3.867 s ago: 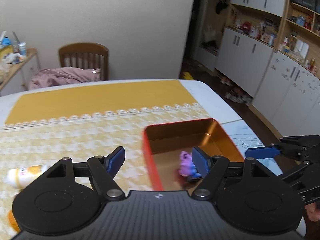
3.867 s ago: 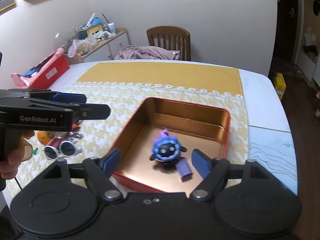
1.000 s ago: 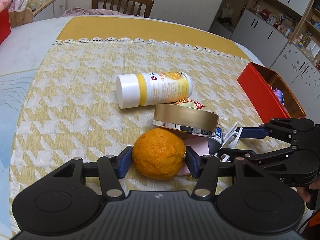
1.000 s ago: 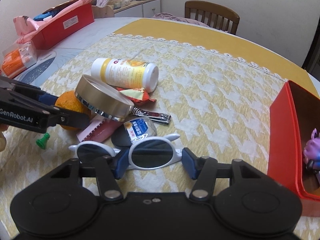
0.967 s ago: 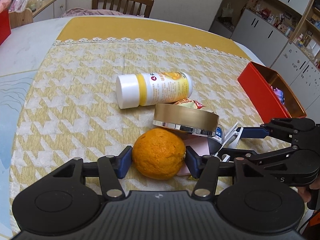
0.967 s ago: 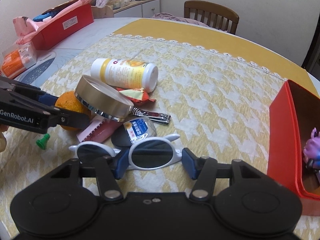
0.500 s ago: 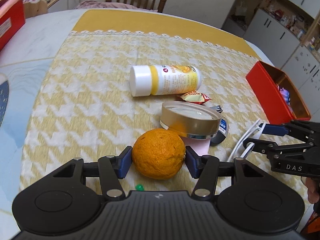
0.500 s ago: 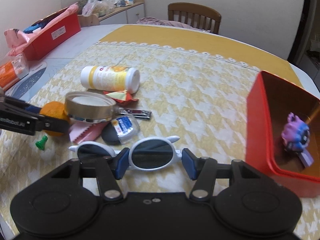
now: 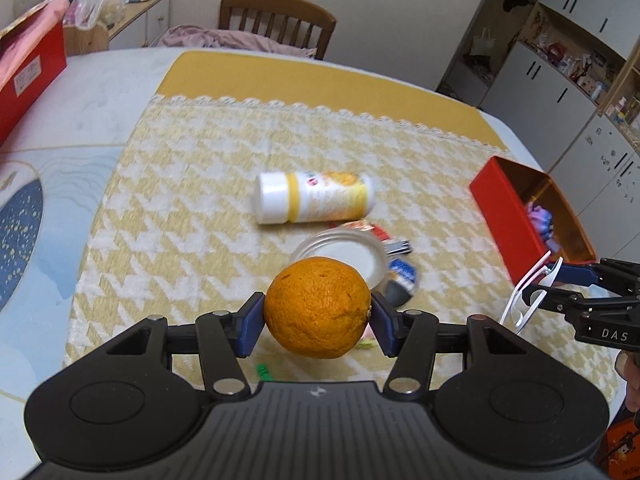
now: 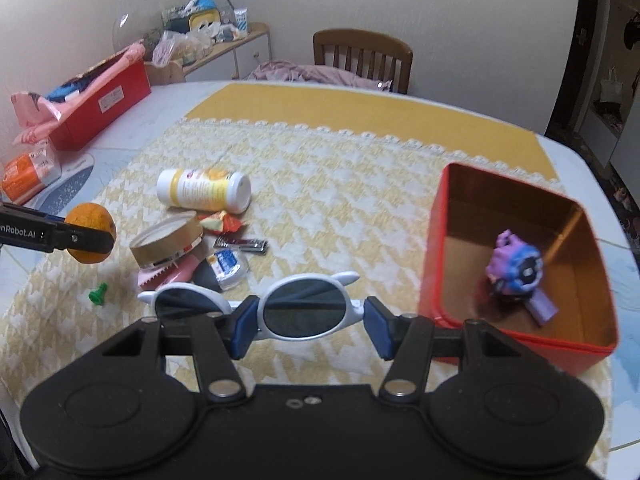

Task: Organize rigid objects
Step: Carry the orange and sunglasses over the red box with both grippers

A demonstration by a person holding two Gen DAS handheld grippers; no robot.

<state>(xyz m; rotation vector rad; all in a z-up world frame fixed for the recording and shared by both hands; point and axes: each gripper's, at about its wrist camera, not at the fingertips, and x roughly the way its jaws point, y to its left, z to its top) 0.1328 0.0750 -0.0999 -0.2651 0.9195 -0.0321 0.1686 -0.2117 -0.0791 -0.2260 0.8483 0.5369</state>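
Above the yellow checked tablecloth [image 10: 320, 200], two things are held clear of the surface at once. An orange [image 9: 317, 307] is pinched between the pads of the left gripper [image 9: 316, 322]. One lens of a pair of white sunglasses [image 10: 280, 308] is pinched by the right gripper [image 10: 306, 328], with the other lens sticking out to the left.

Step in hand, as judged: carry phase, both picks done, nothing dropped off yet. The red tin [image 10: 436, 248] sits at the right of the cloth (open, one purple toy [image 10: 514, 266] already inside with a small purple piece beside it). The next move is likely a swing of the sunglasses over the tin's near wall and a release inside, clear of the toy. The orange would follow the same way, if it counts as rigid. Some care is needed, since the sunglasses are held by one lens only and could twist.

Count of what is left on the cloth:
- one white-and-yellow bottle [image 10: 204, 190], lying on its side
- one round gold tin [image 10: 166, 246], tilted on a pink item
- one nail clipper [image 10: 242, 245]
- one snack wrapper [image 10: 220, 222]
- one small round blue-and-white packet [image 10: 230, 264] (label unreadable)
- one green peg [image 10: 98, 293]

Off the cloth, one long red box [image 10: 104, 108] is seen at far left and one wooden chair [image 10: 362, 56] behind the table.
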